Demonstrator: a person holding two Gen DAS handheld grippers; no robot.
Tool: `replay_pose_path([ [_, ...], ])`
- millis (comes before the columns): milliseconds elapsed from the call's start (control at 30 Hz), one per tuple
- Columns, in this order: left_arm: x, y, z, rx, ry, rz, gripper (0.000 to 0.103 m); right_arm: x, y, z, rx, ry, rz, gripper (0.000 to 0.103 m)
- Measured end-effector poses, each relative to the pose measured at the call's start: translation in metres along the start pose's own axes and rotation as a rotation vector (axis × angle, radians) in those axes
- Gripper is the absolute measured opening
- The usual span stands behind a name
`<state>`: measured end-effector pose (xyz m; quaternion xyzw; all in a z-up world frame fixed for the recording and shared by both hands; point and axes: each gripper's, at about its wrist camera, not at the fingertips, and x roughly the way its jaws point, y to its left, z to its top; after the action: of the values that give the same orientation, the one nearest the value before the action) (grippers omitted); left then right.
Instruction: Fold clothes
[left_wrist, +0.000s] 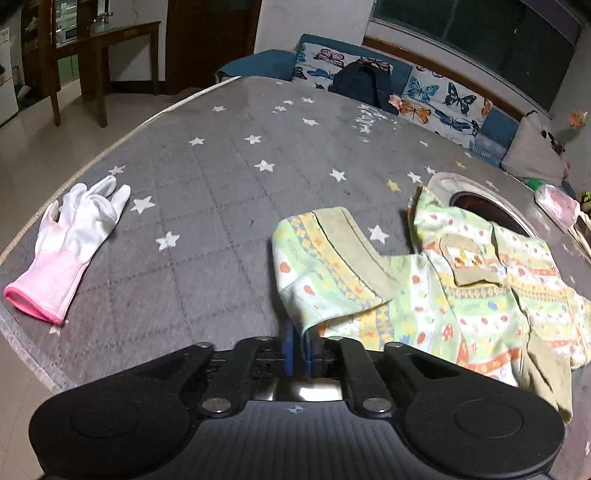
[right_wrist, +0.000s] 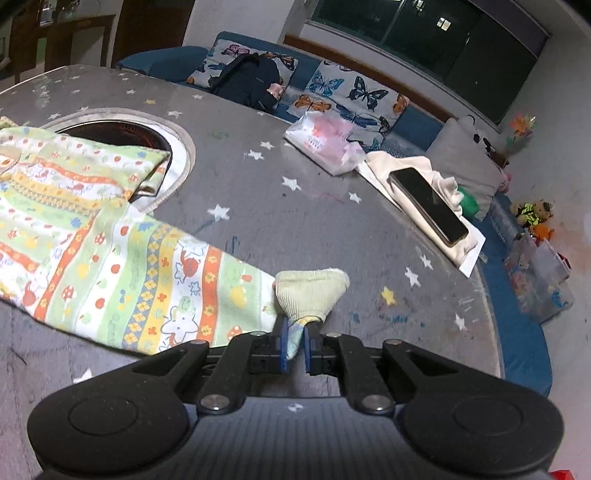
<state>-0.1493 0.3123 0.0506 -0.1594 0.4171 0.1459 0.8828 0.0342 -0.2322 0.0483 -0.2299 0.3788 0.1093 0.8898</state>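
Note:
A small child's garment (left_wrist: 436, 291) in pale green with orange, yellow and white printed stripes lies on the grey star-patterned table (left_wrist: 207, 192). My left gripper (left_wrist: 298, 343) is shut on a folded-over edge of the garment near its beige collar band (left_wrist: 354, 243). In the right wrist view the same garment (right_wrist: 110, 258) stretches leftward, and my right gripper (right_wrist: 294, 345) is shut on its ribbed pale cuff (right_wrist: 310, 291) at the sleeve end.
A white and pink glove (left_wrist: 70, 243) lies at the table's left. A round opening (right_wrist: 122, 136) sits in the table, partly under the garment. A tissue pack (right_wrist: 321, 140) and a phone (right_wrist: 428, 203) on white cloth lie at the right. A butterfly-cushioned sofa (right_wrist: 354, 92) stands behind.

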Motion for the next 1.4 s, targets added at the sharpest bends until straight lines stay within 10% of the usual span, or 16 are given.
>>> replay_pose_path([
  [200, -0.010, 0.010, -0.005, 0.033, 0.000, 0.043, 0.052, -0.010, -0.010, -0.007, 0.003, -0.001, -0.028, 0.024],
  [833, -0.001, -0.061, 0.028, 0.143, -0.036, -0.105, 0.067, -0.014, 0.037, 0.055, -0.033, -0.132, 0.168, 0.040],
  [1400, 0.021, -0.162, -0.038, 0.371, 0.044, -0.412, 0.024, -0.035, 0.183, 0.058, -0.330, -0.174, 0.518, 0.040],
])
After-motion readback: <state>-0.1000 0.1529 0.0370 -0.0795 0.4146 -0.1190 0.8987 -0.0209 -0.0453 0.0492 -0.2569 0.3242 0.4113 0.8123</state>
